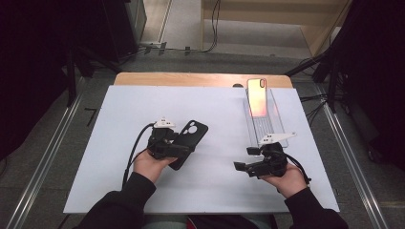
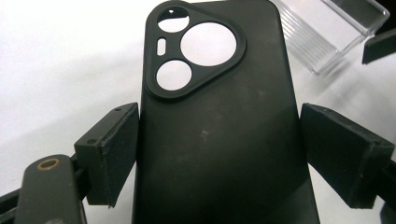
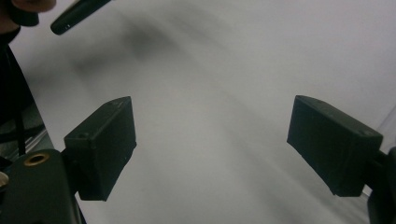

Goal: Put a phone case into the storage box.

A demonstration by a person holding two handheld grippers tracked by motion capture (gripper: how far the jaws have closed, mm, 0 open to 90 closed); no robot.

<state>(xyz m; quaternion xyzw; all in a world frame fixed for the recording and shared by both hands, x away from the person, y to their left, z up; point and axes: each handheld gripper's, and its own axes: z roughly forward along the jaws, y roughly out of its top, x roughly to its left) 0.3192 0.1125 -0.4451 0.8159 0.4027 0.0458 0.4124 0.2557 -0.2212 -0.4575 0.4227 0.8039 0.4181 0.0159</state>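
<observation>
Across the wooden table lies a large white rectangular sheet (image 1: 143, 157), its far edge short of the table's bare wood strip at 12 o'clock and wide bare room at its middle and near edge. Toward 1 o'clock a clear ribbed plastic tray (image 1: 279, 125) stands lengthwise, a glossy orange-pink phone (image 1: 257, 97) lying on its far end, close to the sheet's far edge. Left of centre, at about 9 o'clock, the matte black soft phone case (image 2: 219, 140) with its rounded-triangle camera cut-out lies between the left gripper's (image 2: 219, 154) pads, which touch its long sides and clamp it. At 5 o'clock the right gripper (image 3: 212, 144) hangs over bare sheet, jaws apart.
</observation>
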